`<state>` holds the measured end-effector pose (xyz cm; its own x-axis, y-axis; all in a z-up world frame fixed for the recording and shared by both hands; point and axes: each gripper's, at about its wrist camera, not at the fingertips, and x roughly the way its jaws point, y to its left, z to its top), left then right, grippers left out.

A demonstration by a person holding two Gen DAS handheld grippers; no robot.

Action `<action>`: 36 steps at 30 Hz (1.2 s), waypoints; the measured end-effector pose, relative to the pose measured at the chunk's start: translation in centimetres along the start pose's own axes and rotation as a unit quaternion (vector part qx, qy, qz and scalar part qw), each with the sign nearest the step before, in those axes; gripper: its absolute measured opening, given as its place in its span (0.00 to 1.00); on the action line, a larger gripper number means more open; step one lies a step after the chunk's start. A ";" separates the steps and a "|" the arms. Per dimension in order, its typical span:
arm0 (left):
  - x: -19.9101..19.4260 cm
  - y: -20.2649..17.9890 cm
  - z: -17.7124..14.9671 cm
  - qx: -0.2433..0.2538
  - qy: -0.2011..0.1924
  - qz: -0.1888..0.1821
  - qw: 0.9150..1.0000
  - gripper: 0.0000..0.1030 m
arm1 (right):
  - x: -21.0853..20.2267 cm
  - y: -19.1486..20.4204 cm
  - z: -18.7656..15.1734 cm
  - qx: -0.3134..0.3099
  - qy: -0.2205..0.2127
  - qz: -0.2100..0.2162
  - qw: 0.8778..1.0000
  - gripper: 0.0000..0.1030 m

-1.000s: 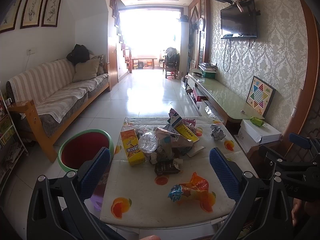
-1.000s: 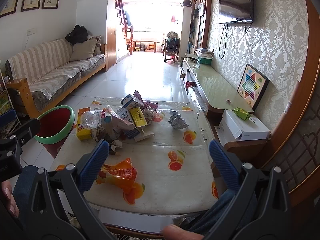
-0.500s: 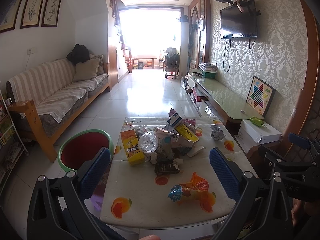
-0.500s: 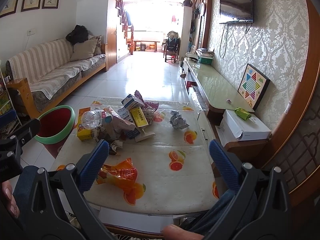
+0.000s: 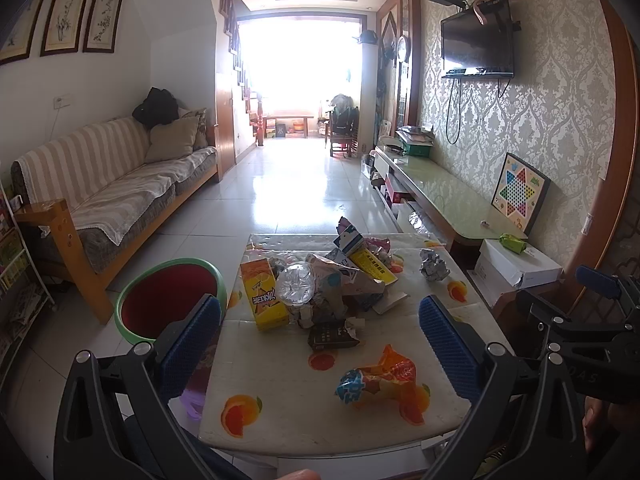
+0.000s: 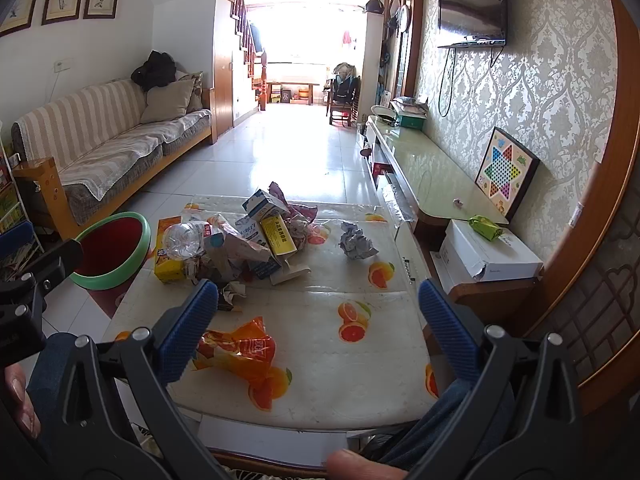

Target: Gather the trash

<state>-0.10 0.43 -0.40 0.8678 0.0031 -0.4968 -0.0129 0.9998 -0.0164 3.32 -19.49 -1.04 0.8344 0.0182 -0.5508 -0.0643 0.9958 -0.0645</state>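
Both tongs hang over the near edge of the tabletop (image 5: pixel 280 408), neither touching anything. The left tongs (image 5: pixel 320 344) are spread wide with nothing between the blue pads (image 5: pixel 192 344); the right tongs (image 6: pixel 318 328) gape just as wide, also with nothing in them. In the right view a thumb shows at the bottom edge.

Nearest on the tabletop, close to its near edge, lies an orange wrapper (image 6: pixel 240 352), crumpled, with a blue end seen from the left view (image 5: pixel 380 376). Beyond it, a dark packet (image 5: pixel 332 336) sits at the front of the heap.

The heap fills the middle toward the left edge: a yellow carton (image 5: pixel 264 296) on its side, a clear bottle (image 6: pixel 186 238) resting over it, brown paper (image 6: pixel 240 248), a yellow box (image 6: pixel 278 234) and a milk carton (image 6: pixel 262 204) propped at the back. Well apart, toward the right edge, sits a foil ball (image 6: pixel 356 244).

On the floor just beside the tabletop's left edge stands a green-rimmed bin (image 5: pixel 172 292) with a red inside. A white box (image 6: pixel 488 252) sits to the right of the tabletop, a sofa (image 5: pixel 100 188) farther left
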 end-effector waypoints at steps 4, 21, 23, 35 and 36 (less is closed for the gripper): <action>0.0 0.0 0.0 0.000 0.000 0.000 1.000 0.92 | 0.0 -0.1 -0.1 0.001 0.000 0.000 1.000 0.96; 0.0 0.0 0.0 -0.001 0.001 -0.001 1.000 0.92 | -0.1 0.0 -0.2 -0.001 -0.001 -0.001 1.000 0.96; 0.0 0.1 0.0 -0.001 0.000 0.000 1.000 0.92 | -0.2 0.1 -0.2 -0.001 -0.002 -0.001 1.000 0.96; 0.0 -0.1 -0.3 -0.002 0.003 0.000 1.000 0.92 | -0.2 -0.1 -0.2 -0.001 0.000 0.001 1.000 0.96; -0.1 -0.2 -0.4 -0.002 0.004 0.000 1.000 0.92 | -0.2 -0.1 -0.2 -0.001 0.001 0.001 1.000 0.96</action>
<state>-0.38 0.17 -0.72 0.8639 0.0034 -0.5037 -0.0151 0.9997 -0.0191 3.06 -19.66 -1.13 0.8332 0.0203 -0.5526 -0.0676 0.9956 -0.0653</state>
